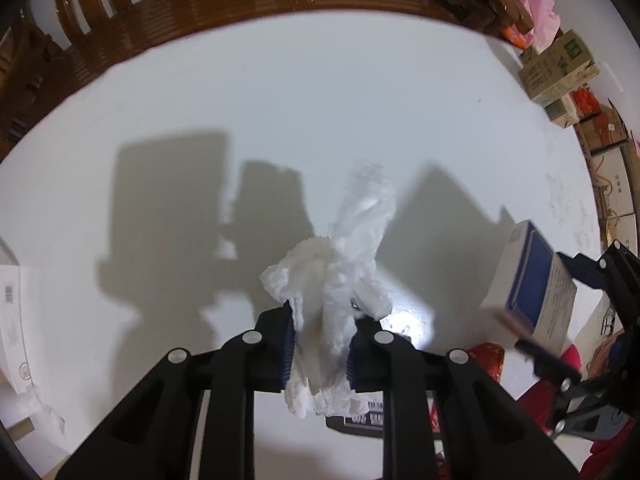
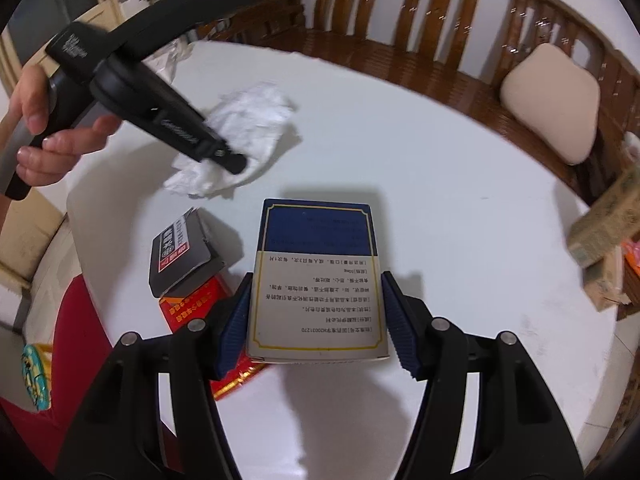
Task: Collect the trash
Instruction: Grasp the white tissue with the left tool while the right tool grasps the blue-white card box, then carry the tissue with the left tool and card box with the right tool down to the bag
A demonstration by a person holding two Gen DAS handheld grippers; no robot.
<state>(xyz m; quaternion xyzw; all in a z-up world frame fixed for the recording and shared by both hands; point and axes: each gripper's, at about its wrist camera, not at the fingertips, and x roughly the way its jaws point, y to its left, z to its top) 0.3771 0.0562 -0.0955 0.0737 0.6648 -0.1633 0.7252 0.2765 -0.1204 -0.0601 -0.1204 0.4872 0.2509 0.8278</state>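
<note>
My left gripper (image 1: 320, 346) is shut on a crumpled white tissue (image 1: 340, 276) and holds it above the white round table (image 1: 280, 100). In the right wrist view the same tissue (image 2: 248, 120) hangs from the left gripper (image 2: 234, 162) at the upper left. My right gripper (image 2: 316, 316) is shut on a blue and white medicine box (image 2: 316, 276), held above the table; the box also shows at the right of the left wrist view (image 1: 532, 280). A black packet (image 2: 182, 254) and a red packet (image 2: 192, 306) lie on the table's near left edge.
A wooden bench (image 2: 440, 32) with a beige cushion (image 2: 552, 100) curves round the far side of the table. Cardboard boxes (image 1: 560, 68) stand at the right. A red bin or bag (image 2: 76, 340) sits below the table's left edge.
</note>
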